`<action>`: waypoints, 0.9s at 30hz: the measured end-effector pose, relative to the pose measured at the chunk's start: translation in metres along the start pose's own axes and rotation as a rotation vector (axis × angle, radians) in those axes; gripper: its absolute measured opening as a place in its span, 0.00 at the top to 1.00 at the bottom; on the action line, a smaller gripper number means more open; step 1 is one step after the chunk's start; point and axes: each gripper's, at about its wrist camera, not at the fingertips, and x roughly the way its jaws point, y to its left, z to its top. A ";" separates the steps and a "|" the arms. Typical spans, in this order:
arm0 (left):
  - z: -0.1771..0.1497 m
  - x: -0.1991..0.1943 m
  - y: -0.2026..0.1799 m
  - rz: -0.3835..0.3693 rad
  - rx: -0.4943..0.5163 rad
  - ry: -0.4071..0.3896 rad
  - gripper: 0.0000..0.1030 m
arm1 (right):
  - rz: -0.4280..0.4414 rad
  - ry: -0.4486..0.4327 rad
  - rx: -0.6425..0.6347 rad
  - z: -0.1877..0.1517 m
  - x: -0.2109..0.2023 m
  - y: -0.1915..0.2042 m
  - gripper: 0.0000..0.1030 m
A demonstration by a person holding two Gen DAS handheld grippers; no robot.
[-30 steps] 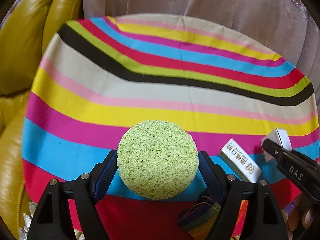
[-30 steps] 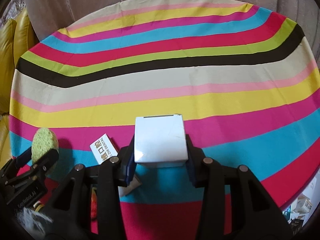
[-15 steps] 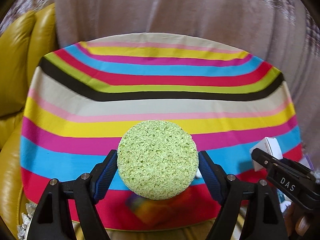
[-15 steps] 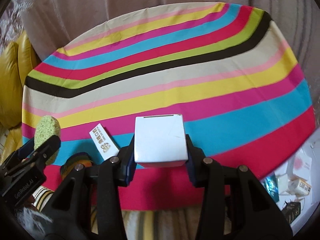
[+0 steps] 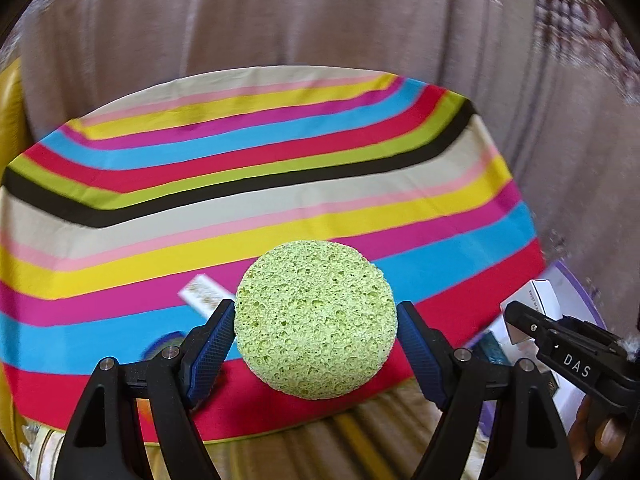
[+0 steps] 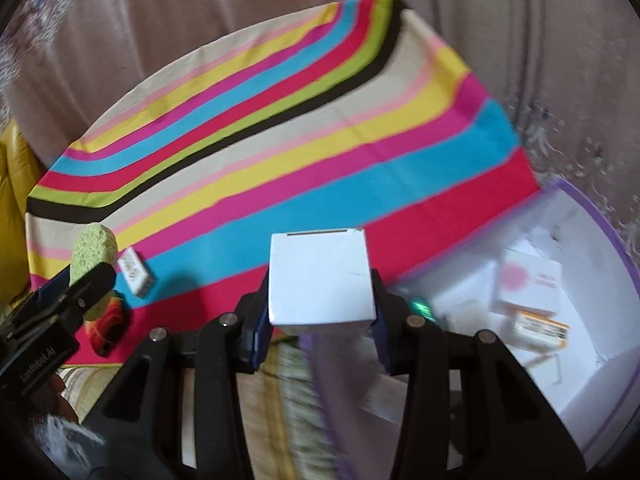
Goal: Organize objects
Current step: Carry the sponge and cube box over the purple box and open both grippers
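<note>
My left gripper (image 5: 316, 340) is shut on a round green sponge (image 5: 316, 320) and holds it above the near edge of the striped table (image 5: 240, 184). My right gripper (image 6: 320, 300) is shut on a white box (image 6: 320, 276), held past the table's near right corner beside a white bin with a purple rim (image 6: 600, 216). The sponge also shows in the right wrist view (image 6: 94, 254), and the white box in the left wrist view (image 5: 538, 300). A small white packet (image 6: 135, 274) and a multicoloured roll (image 6: 106, 322) lie on the table.
The bin holds several boxes and packets, among them a white and pink box (image 6: 528, 284). A beige curtain (image 5: 320, 20) hangs behind the table. A yellow sofa (image 6: 12, 184) stands at the left. A patterned surface (image 5: 340, 448) lies below the table's near edge.
Both grippers have pulled back and swung right with the sponge and the box still held. The table now looks farther away, and the white bin has come into view at the right.
</note>
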 end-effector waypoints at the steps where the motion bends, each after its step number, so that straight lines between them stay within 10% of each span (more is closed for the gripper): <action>1: 0.000 0.001 -0.008 -0.014 0.012 0.005 0.22 | -0.012 -0.001 0.009 -0.002 -0.003 -0.008 0.55; 27: -0.017 0.028 -0.186 -0.342 0.307 0.121 0.22 | -0.353 0.064 0.224 -0.048 -0.048 -0.185 0.55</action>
